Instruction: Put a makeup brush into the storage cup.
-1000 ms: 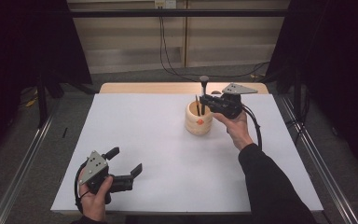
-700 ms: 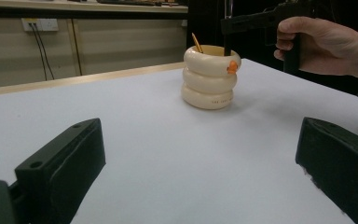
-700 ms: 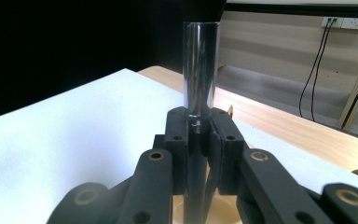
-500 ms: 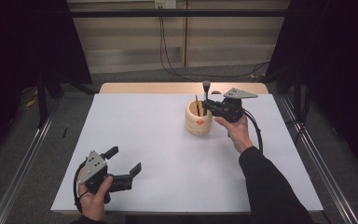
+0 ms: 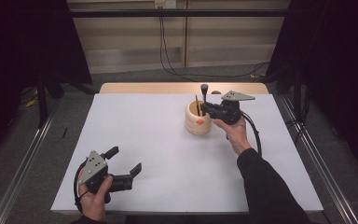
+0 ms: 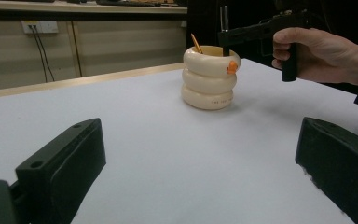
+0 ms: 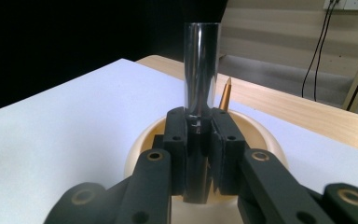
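A dark, glossy cylindrical pen (image 7: 200,88) is clamped upright between the jaws of the right claw (image 5: 207,108), directly over the mouth of a cream, ringed pen holder (image 5: 198,119) that stands right of centre in the high view. In the right gripper view the pen's lower end is hidden behind the jaws, so whether it has passed the holder's rim cannot be told. 1 gold-tipped pen (image 7: 225,94) already leans inside the holder, behind the gripped one. A small orange mark (image 6: 232,67) is seen on the holder's upper ring in the left gripper view.

The step in hand is judged to be placing the pen into the holder. It would be done well if the pen were kept vertical and centred over the opening, lowered clear of the gold-tipped pen and the rim, and released only once its end is well inside, so that the light holder is not nudged or tipped.

The left claw (image 5: 123,164) is held with its jaws apart, holding nothing, low at the lower left of the high view, just above the white bench (image 5: 149,154).
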{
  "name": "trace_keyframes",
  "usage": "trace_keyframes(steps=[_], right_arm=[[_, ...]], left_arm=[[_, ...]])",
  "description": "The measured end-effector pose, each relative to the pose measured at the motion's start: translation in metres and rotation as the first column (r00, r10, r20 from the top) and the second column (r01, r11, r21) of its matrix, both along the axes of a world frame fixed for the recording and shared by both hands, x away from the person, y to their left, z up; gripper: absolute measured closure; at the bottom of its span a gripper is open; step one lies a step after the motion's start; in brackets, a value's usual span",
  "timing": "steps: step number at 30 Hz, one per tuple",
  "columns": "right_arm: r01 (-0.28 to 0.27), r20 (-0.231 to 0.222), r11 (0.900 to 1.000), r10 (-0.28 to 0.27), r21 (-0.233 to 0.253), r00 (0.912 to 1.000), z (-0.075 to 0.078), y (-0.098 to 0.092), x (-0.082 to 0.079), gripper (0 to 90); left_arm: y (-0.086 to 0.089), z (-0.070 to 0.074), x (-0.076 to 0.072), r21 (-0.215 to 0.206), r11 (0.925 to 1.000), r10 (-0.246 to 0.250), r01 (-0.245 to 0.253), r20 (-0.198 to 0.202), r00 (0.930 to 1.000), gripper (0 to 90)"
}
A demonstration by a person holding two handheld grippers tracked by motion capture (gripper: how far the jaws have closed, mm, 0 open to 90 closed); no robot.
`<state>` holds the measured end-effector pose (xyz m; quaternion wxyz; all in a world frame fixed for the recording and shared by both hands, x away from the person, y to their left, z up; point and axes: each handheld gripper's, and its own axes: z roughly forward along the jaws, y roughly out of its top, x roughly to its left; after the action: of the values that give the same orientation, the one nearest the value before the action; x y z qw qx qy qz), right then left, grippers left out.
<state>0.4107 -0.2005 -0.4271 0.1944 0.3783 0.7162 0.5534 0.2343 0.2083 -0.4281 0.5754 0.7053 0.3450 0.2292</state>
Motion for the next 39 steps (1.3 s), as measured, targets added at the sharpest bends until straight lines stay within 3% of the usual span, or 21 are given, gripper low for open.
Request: trace_keyframes(steps=[7, 13, 17, 20, 29, 39], right_arm=[[0.012, -0.005, 1.000, -0.012, -0.006, 0.9999, -0.003, -0.004, 0.000, 75.3], [0.015, 0.010, 1.000, -0.015, -0.006, 0.9998, -0.001, -0.005, 0.001, 66.3], [0.019, 0.018, 1.000, -0.019, -0.008, 0.9997, 0.000, -0.007, 0.001, 46.6], [0.033, 0.026, 0.999, -0.034, 0.020, 0.9991, 0.000, -0.008, 0.001, 31.6], [0.046, 0.020, 0.999, -0.046, 0.025, 0.9987, 0.004, -0.013, -0.002, 6.1], [0.048, 0.033, 0.998, -0.049, 0.036, 0.9982, 0.011, -0.022, -0.018, 3.2]], left_arm=[[-0.002, 0.001, -0.002, 0.015, 0.9999, -0.006, 0.006, -0.001, 1.0000, 1.4], [-0.002, 0.001, 0.001, 0.013, 0.9999, 0.005, -0.004, -0.006, 1.0000, 1.4], [-0.004, 0.001, 0.004, 0.007, 1.0000, -0.002, 0.002, -0.010, 0.9999, 1.4], [-0.004, 0.003, 0.006, 0.002, 1.0000, -0.003, 0.003, -0.007, 1.0000, 1.4], [-0.005, 0.002, 0.006, -0.001, 1.0000, -0.007, 0.007, -0.016, 0.9999, 1.3], [-0.005, 0.003, 0.002, 0.002, 0.9998, -0.019, 0.019, -0.007, 0.9998, 1.3]])
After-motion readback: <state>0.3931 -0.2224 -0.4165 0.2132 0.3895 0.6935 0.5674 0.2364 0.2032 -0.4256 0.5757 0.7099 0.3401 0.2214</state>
